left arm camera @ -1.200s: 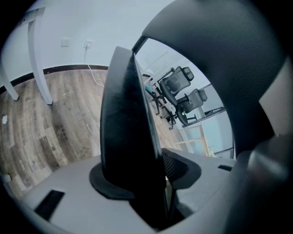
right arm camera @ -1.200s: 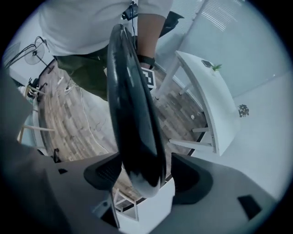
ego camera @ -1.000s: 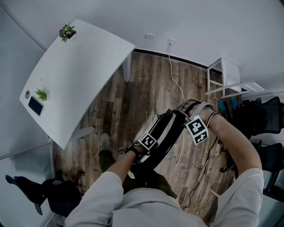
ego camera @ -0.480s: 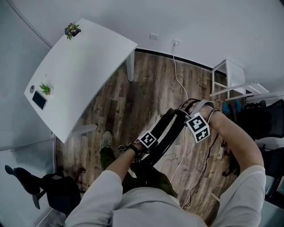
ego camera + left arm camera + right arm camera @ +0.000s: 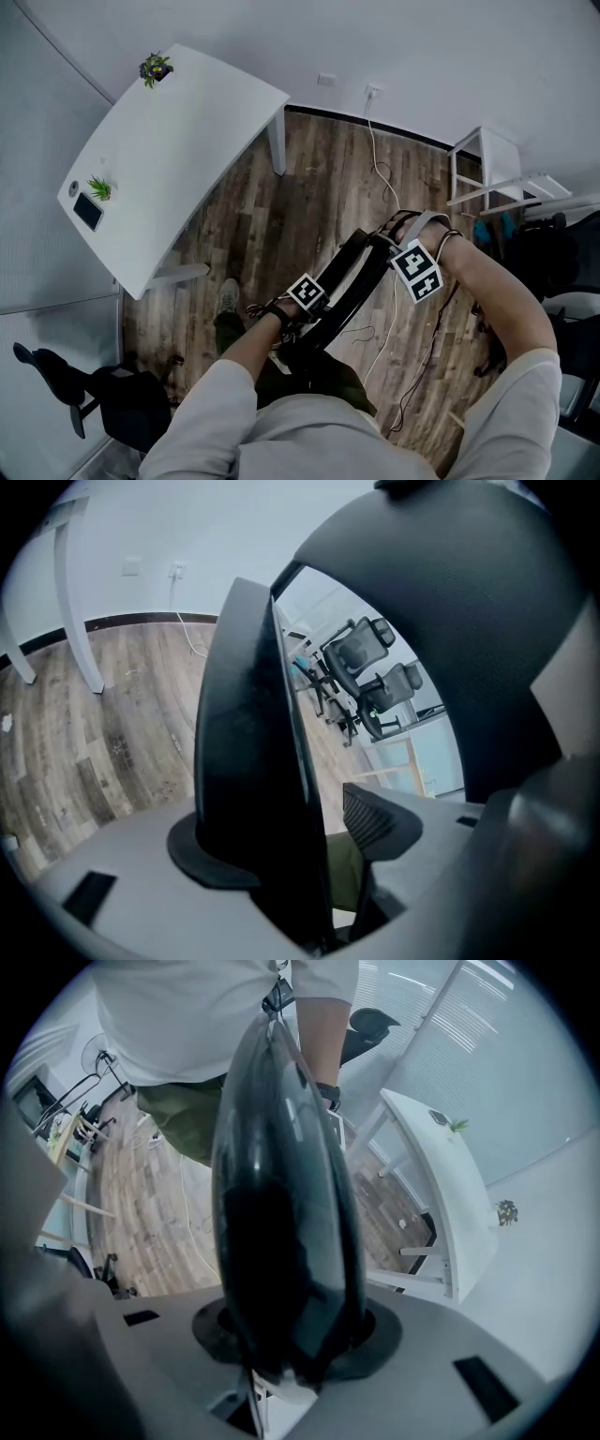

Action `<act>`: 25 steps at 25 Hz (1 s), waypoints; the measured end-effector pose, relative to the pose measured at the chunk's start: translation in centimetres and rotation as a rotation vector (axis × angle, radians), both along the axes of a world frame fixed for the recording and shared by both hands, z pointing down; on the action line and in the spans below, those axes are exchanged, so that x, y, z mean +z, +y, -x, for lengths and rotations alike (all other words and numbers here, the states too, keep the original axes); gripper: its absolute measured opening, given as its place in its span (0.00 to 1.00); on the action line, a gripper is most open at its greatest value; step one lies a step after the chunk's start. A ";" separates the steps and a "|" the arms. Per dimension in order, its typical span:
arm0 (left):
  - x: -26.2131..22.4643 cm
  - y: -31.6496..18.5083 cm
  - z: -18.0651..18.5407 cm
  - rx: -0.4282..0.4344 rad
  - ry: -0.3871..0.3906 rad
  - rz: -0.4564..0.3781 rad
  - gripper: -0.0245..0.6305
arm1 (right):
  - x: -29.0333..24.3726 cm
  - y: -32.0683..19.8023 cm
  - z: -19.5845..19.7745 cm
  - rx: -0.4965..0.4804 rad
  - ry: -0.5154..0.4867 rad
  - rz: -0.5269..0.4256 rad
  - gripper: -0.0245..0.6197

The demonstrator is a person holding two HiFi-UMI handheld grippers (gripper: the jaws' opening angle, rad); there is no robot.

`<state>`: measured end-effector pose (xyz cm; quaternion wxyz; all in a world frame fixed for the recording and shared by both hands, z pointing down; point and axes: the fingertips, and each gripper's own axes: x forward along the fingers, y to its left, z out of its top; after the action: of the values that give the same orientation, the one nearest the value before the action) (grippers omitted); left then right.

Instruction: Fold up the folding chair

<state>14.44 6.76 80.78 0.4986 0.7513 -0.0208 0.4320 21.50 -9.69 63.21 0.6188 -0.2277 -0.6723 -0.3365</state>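
- The folding chair (image 5: 352, 281) sits at the centre of the head view as a flat black bundle. It slants from lower left to upper right above the wooden floor (image 5: 309, 178), and the seat and back look already brought together.
- Judging by its looks, it is rigid and fairly weighty, with hinged parts that could swing apart if only one end is gripped.
- In the right gripper view its surface shines, so it is probably smooth plastic and likely to slip under narrow pads.
- The thin edge of a panel or a frame bar seems the best place to hold it, away from the hinges, where a pad could get pinched.
- The left gripper (image 5: 309, 298) is at the chair's lower end and slants downward, with the forearm coming up from the bottom centre of the frame.
- Its jaws are opening around the chair's edge, and the ribbed pad (image 5: 373, 819) stands clear of the panel with a gap showing.
- The right gripper (image 5: 415, 267) is at the upper end and points down, with the arm bent in from the lower right.
- Its jaws are closing and clamp the dark panel, which fills the space between them.
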 end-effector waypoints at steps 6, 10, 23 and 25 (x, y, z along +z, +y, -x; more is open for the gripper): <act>-0.5 0.3 0.3 0.033 0.027 0.019 0.57 | -0.1 0.5 -0.5 -0.037 0.023 -0.001 0.23; -0.7 1.2 0.3 0.124 0.005 0.028 0.58 | -0.1 1.0 -1.6 -0.054 0.035 0.000 0.21; -5.8 -0.5 5.0 0.155 0.071 -0.061 0.59 | -0.2 2.2 -3.5 -0.063 0.027 0.001 0.19; -9.2 -1.4 5.8 0.109 0.123 -0.076 0.59 | -0.2 2.2 -3.5 -0.062 0.028 0.002 0.19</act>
<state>8.66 5.41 71.62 0.4458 0.7947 0.0344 0.4105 25.04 -7.49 63.00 0.6171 -0.2540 -0.6565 -0.3516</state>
